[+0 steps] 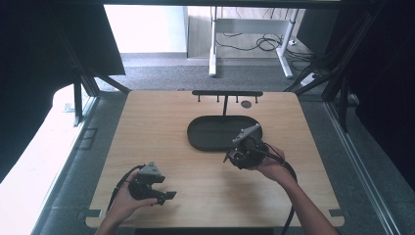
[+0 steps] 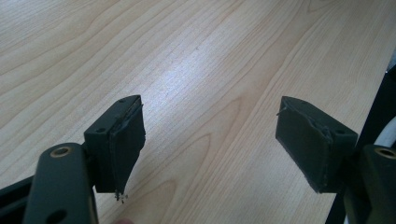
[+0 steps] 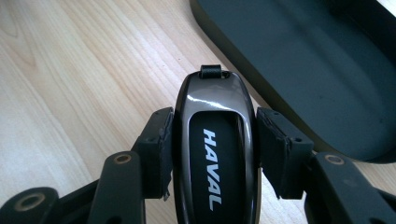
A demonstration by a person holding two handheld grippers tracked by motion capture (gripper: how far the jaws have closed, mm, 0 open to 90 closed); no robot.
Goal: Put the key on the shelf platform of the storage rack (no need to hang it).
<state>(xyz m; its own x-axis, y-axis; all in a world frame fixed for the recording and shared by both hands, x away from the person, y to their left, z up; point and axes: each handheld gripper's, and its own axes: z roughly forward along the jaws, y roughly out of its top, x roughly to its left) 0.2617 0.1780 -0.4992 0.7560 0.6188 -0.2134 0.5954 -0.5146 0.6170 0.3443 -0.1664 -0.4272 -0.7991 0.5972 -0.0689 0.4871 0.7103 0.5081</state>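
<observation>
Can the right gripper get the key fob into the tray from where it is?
Probably yes. The right gripper is shut on the key fob just beside the tray, whose low rim faces it, and nothing lies between them. The tray's visible floor looks bare.

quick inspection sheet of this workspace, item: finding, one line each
surface: light wooden table, bare around both grippers
job's things: glossy dark key fob marked HAVAL, held between the right gripper's jaws just short of the black oval tray; tray looks empty
clutter: black T-shaped stand with small hooks behind the tray; small dark round spot on the table beside it
grippers: left gripper jaws wide apart, nothing between them; right gripper shut on the fob
cables: a black cable trails from the right gripper; loose cables on the floor beyond the table
surroundings: grey carpet, white desk legs, dark frame struts at both sides
</observation>
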